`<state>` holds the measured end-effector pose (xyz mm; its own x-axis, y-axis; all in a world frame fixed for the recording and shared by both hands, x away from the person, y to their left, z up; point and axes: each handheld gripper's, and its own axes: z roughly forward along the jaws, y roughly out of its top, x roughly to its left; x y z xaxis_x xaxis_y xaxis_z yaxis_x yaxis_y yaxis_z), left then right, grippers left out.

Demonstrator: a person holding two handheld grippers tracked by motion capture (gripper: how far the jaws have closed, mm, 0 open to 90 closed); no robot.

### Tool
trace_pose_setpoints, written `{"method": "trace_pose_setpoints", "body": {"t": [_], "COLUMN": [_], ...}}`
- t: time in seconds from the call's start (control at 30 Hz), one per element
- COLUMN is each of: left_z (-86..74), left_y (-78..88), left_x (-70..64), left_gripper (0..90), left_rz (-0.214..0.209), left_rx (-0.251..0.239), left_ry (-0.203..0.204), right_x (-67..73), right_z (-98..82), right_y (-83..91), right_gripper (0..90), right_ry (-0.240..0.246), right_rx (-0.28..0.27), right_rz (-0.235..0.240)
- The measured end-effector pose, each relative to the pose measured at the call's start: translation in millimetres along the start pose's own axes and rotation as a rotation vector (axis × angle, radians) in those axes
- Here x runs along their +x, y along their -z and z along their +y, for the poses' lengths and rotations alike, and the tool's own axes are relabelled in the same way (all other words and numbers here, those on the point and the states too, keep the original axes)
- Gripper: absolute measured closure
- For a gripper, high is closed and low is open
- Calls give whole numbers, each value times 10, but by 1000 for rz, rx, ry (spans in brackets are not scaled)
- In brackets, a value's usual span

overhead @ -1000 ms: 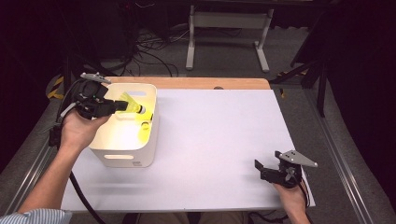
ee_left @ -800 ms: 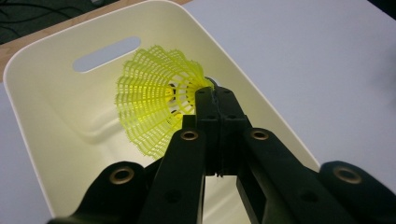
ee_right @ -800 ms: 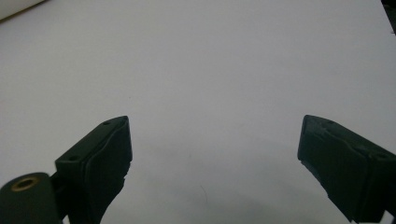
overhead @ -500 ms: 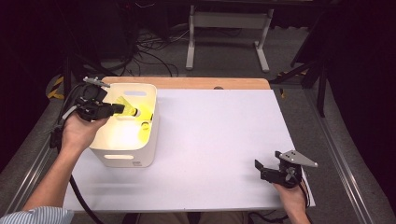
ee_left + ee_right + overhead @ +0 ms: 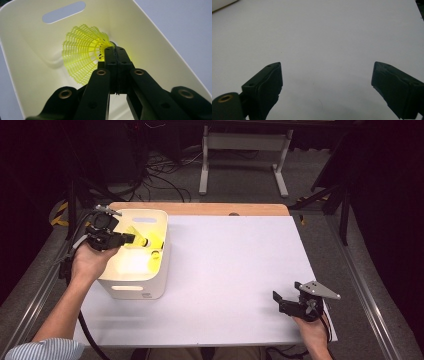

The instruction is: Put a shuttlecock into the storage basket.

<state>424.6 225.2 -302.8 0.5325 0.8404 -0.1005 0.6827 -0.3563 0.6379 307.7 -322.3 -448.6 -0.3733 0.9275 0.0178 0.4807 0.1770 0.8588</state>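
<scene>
A yellow shuttlecock (image 5: 83,56) hangs inside the white bin (image 5: 156,270), its mesh skirt fanning left in the left gripper view. My left gripper (image 5: 116,51) is shut on the yellow shuttlecock near its head, over the bin's opening (image 5: 131,239). In the high view the shuttlecock (image 5: 136,237) shows just beyond the jaws, with more yellow pieces (image 5: 156,258) lying low against the bin's right wall. My right gripper (image 5: 278,301) rests low over the table's front right, jaws wide open; in the right gripper view its fingertips (image 5: 273,77) frame bare white surface.
The white tabletop (image 5: 235,270) spreads between the bin and the right hand. A wooden strip (image 5: 200,209) runs along the table's far edge. Cables and a metal stand (image 5: 240,150) lie on the dark floor behind. The bin has a slot handle (image 5: 63,12).
The left gripper with the shuttlecock has shifted slightly over the bin. The right gripper has stayed still.
</scene>
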Motion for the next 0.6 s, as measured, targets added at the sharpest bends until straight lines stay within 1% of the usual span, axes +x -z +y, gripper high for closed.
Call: {"method": "trace_pose_setpoints", "body": {"t": [0.2, 0.4, 0.6], "left_z": [-4, 13, 25], "left_y": [-61, -106, -196], "left_x": [23, 17, 19], "left_gripper": [900, 900, 900], "left_rz": [4, 3, 4], "left_rx": [17, 26, 46], "left_ry": [13, 11, 17], "right_x": [-2, -1, 0], "right_z": [-1, -1, -4], "right_y": [3, 1, -3], "right_gripper": [107, 107, 107], "right_ry": [-1, 1, 1], "right_rx": [0, 0, 6], "right_rz": [1, 1, 1]}}
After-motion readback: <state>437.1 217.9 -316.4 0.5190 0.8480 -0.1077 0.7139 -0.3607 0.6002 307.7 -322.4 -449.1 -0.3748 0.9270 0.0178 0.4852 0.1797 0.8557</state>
